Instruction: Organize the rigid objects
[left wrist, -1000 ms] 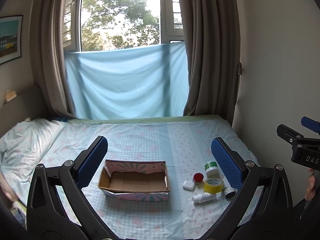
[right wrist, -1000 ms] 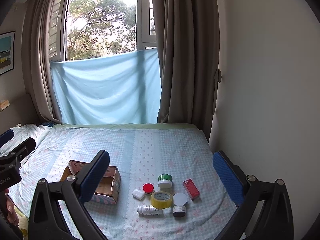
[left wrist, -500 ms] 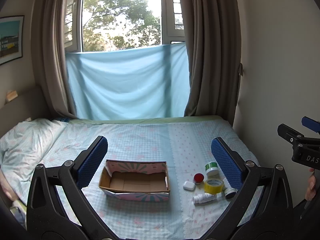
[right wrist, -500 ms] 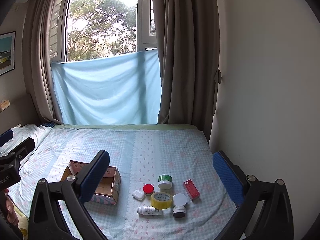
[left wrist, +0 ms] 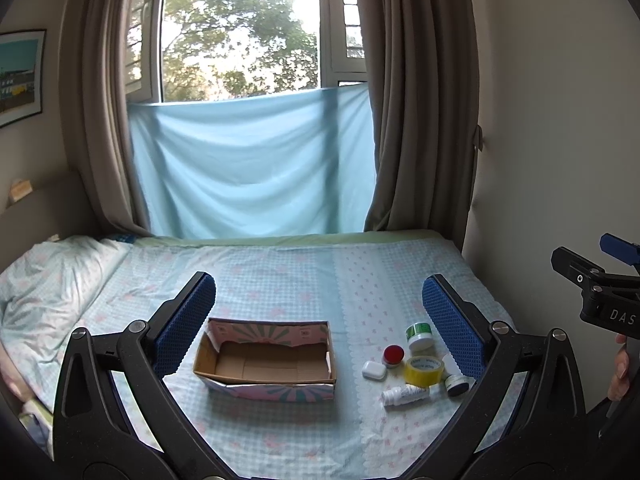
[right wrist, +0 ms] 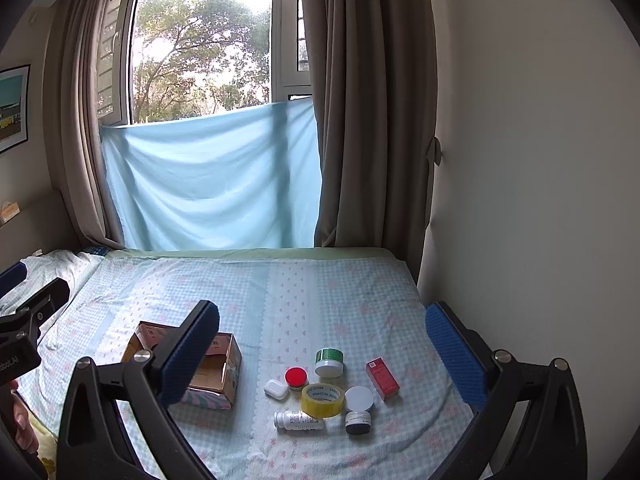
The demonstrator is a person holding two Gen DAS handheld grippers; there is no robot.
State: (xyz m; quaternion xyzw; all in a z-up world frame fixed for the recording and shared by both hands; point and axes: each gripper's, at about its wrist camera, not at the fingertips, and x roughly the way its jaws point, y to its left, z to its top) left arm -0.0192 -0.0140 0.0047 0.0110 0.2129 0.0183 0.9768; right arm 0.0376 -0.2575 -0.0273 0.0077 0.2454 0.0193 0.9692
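An open, empty cardboard box (left wrist: 266,360) (right wrist: 224,364) sits on the bed. To its right lies a cluster of small items: a green-lidded jar (right wrist: 329,361), a red-lidded jar (right wrist: 296,377), a white earbud case (right wrist: 276,389), a yellow tape roll (right wrist: 323,399), a white bottle (right wrist: 298,421) on its side, a dark jar (right wrist: 357,422), a white round lid (right wrist: 359,398) and a small red carton (right wrist: 383,378). My left gripper (left wrist: 317,296) hovers open above the box. Over the cluster, my right gripper (right wrist: 320,312) is open too. Both hold nothing.
The bed (left wrist: 280,272) is covered with a light blue checked sheet, with a pillow (left wrist: 48,280) at the left. A wall (right wrist: 520,200) runs close along the bed's right side. Curtains and a blue cloth (left wrist: 252,168) hang at the far end.
Both views shift only slightly. Nothing on the bed has moved and both grippers stay open.
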